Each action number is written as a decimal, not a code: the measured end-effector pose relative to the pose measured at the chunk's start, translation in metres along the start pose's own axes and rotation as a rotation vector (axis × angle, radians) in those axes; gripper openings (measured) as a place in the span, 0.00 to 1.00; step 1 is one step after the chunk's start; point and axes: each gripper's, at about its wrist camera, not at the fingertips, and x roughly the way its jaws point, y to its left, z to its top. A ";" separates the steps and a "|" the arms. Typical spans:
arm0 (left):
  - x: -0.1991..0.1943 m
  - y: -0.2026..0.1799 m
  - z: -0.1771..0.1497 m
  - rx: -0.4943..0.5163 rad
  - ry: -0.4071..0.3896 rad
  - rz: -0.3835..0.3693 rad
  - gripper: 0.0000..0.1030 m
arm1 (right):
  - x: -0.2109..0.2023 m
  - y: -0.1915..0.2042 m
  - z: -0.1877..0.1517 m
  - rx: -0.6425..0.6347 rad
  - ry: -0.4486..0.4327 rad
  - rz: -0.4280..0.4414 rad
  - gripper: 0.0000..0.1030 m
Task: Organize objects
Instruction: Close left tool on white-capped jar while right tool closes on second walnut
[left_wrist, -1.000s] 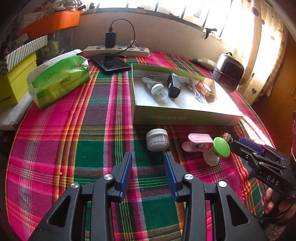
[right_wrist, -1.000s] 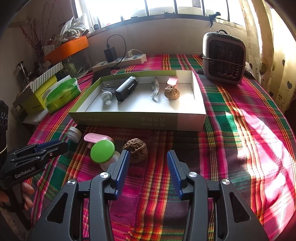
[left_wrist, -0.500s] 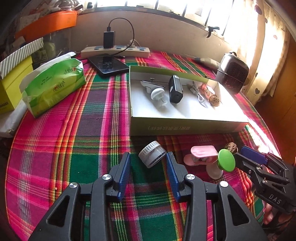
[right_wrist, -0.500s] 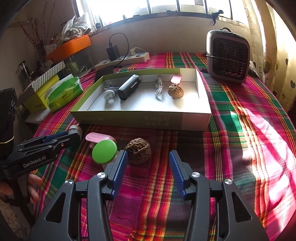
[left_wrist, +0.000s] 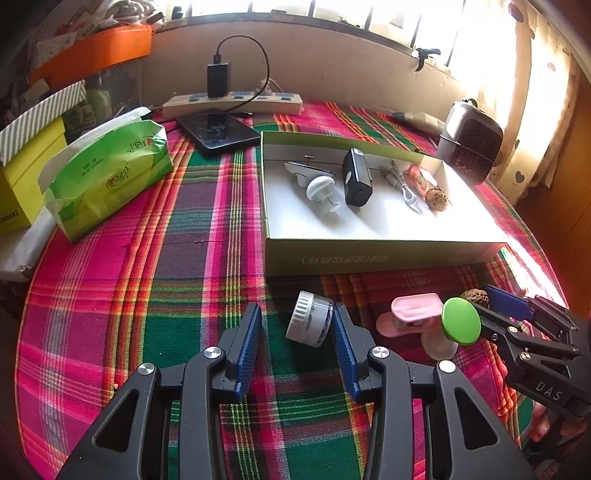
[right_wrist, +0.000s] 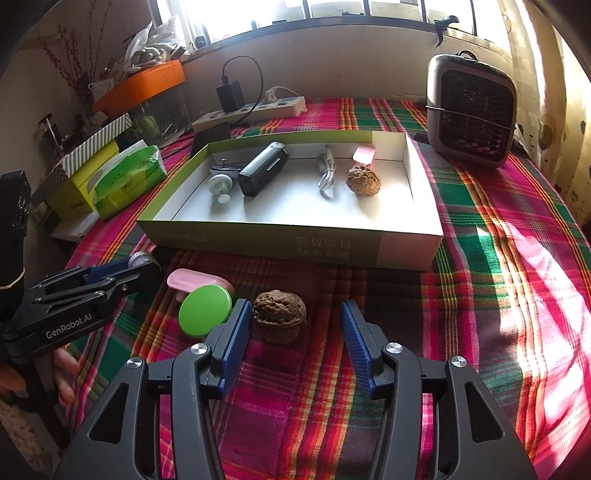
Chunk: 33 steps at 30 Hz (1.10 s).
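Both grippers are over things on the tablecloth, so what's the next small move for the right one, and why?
Probably ease the right hand-held gripper a touch forward and close. The walnut on the cloth sits between its fingers, near the left pad, ungripped; its jaws have just been opening. Then it can join the other walnut in the box.

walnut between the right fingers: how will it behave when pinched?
The walnut looks hard and deeply pitted, so the ribbed fingers should bite without crushing it. It is rounded and rests free on the tablecloth, nearer one finger than the other, so an uneven close may roll it. Probably light for its size.
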 end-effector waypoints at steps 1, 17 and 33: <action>0.000 0.000 0.000 -0.002 0.001 -0.001 0.36 | 0.001 -0.001 0.001 0.001 0.002 0.000 0.49; 0.002 0.002 0.001 0.008 -0.014 0.009 0.36 | 0.004 0.003 0.002 -0.046 0.015 -0.032 0.49; 0.002 0.001 -0.001 0.017 -0.024 0.038 0.26 | 0.002 0.004 0.000 -0.054 0.013 -0.048 0.38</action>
